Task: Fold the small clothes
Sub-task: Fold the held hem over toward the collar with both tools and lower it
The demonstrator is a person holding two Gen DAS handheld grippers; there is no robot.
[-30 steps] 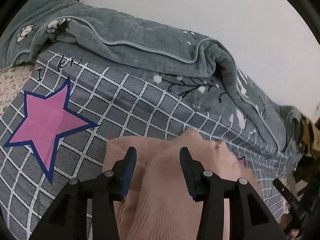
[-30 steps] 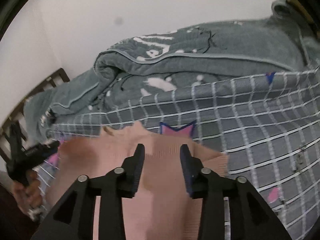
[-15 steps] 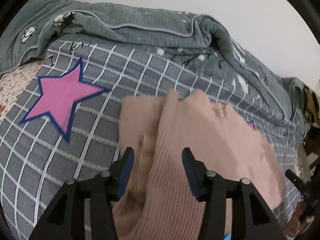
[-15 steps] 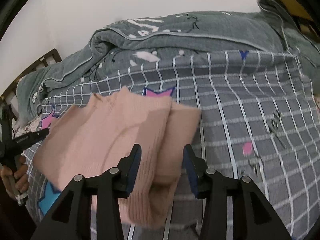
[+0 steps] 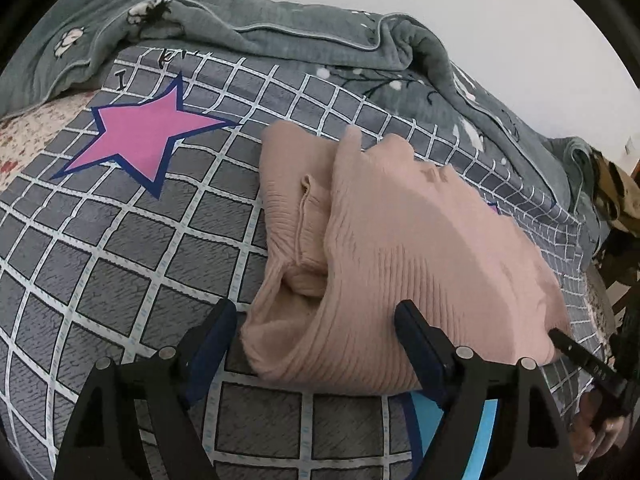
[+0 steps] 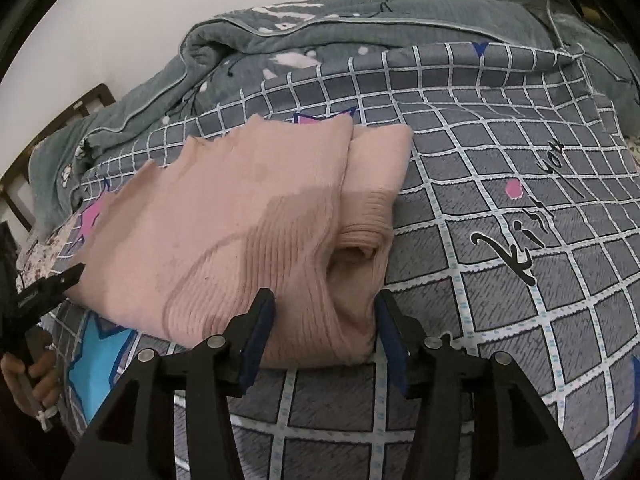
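Observation:
A pink ribbed knit garment (image 5: 400, 240) (image 6: 240, 208) lies folded on the grey checked bed sheet (image 5: 120, 240) (image 6: 500, 280). My left gripper (image 5: 316, 316) straddles its near left corner. The jaws are opening, the knit lies loose between them, and a gap shows beside the left finger. My right gripper (image 6: 325, 304) straddles the near right corner, where its jaws are also opening around the folded edge without squeezing it. Each view catches the other gripper at the garment's far side, the right gripper (image 5: 580, 364) and the left gripper (image 6: 48, 288), each held in a hand.
A rumpled grey-green quilt (image 5: 280, 32) (image 6: 360, 20) is piled along the wall behind the garment. The sheet has a pink star (image 5: 140, 140) and a blue star (image 6: 96, 360). A dark wooden bed frame (image 6: 96, 96) stands at the left.
Both grippers came down and forward, laying the lifted pink garment onto the sheet. Their jaws widened and the knit, gripped before, now lies slack between them.

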